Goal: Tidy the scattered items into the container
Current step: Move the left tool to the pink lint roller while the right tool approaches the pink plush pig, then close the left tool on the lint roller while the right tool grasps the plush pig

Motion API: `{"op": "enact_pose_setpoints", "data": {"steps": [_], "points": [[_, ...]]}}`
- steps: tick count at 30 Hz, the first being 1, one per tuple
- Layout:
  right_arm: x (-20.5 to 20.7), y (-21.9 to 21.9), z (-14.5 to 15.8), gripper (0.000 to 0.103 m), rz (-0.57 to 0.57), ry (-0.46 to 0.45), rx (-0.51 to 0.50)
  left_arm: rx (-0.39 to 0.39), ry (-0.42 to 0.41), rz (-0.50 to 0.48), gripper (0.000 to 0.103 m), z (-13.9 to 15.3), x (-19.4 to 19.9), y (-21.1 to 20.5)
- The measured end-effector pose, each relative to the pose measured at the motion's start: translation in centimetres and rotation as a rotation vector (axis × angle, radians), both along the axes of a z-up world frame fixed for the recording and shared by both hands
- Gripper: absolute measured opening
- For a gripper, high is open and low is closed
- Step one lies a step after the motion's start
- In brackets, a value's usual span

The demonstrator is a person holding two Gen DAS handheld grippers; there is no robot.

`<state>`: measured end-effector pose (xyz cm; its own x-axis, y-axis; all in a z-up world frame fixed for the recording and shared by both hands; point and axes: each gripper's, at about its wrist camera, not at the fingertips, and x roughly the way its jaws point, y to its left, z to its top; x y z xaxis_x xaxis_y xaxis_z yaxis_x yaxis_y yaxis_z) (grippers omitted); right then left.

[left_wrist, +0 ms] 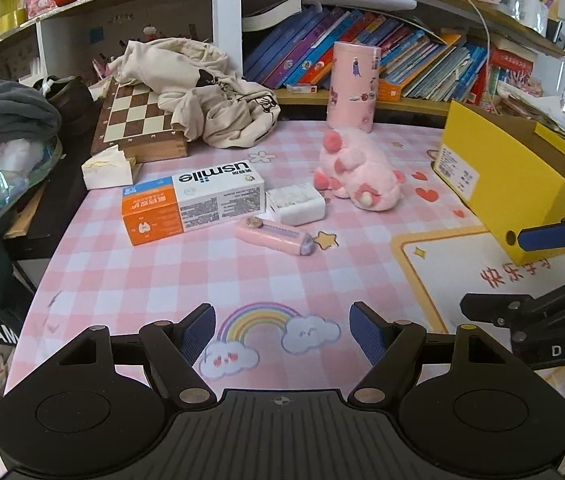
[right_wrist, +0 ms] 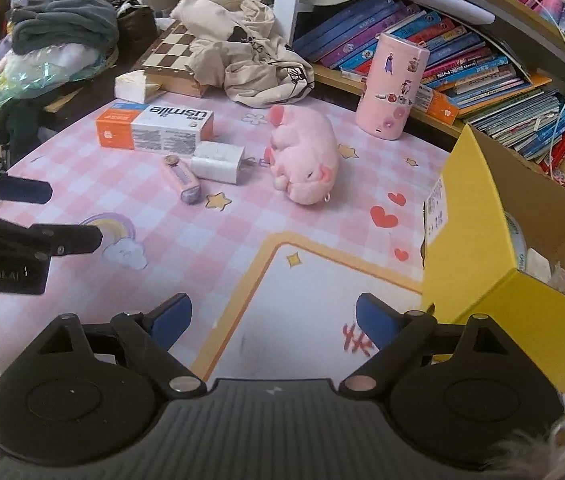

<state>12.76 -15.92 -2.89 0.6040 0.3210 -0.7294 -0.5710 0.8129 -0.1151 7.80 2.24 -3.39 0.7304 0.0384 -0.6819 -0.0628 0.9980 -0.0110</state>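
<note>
Both grippers idle: left gripper [left_wrist: 282, 334] jaws spread wide over the rainbow print, nothing between them; right gripper [right_wrist: 274, 322] also spread and empty, over the white panel of the mat, just beside the yellow box [right_wrist: 478, 280]. The box sits at the table's right edge and already holds some stuff, contents unclear. Loose items, biggest first, with risks as I judge them. Pink cylinder [left_wrist: 352, 84] stands upright at the back by the books: tall and wide, may not fit the jaws, and a glancing finger would tip it and let it roll. usmile carton [left_wrist: 194, 200] lies flat on the left: long, so an off-centre pinch lets it swing, and an end could catch the box wall on the way in. Pink plush [left_wrist: 356, 174] mid-table on its side: soft, squashes under the pads, can slip out or snag by an ear. White charger [left_wrist: 296, 204] touches or nearly touches the carton end, with the pink stick-shaped gadget [left_wrist: 274, 236] just in front: tight cluster, so a finger going for one will likely shove a neighbour. The gadget looks rounded and may roll. The two grippers are also close together near the box, so they could clash if both head there.
</note>
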Motion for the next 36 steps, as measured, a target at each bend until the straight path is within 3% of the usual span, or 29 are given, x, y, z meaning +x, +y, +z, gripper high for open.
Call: {"op": "enact_pose_setpoints", "data": {"steps": [14, 26, 36], "points": [[6.9, 1.6, -1.5, 0.087, -0.077, 0.0, 0.036, 0.046, 0.004, 0.075, 0.076, -2.3, 5.7, -0.2], [11.8, 3.5, -2.4, 0.087, -0.102, 0.001, 0.053, 0.095, 0.042, 0.078, 0.076, -3.9, 9.6, -0.9], [15.4, 4.6, -2.4, 0.087, -0.117, 0.005, 0.077, 0.075, 0.036, 0.102, 0.076, -4.7, 11.6, -0.5]]}}
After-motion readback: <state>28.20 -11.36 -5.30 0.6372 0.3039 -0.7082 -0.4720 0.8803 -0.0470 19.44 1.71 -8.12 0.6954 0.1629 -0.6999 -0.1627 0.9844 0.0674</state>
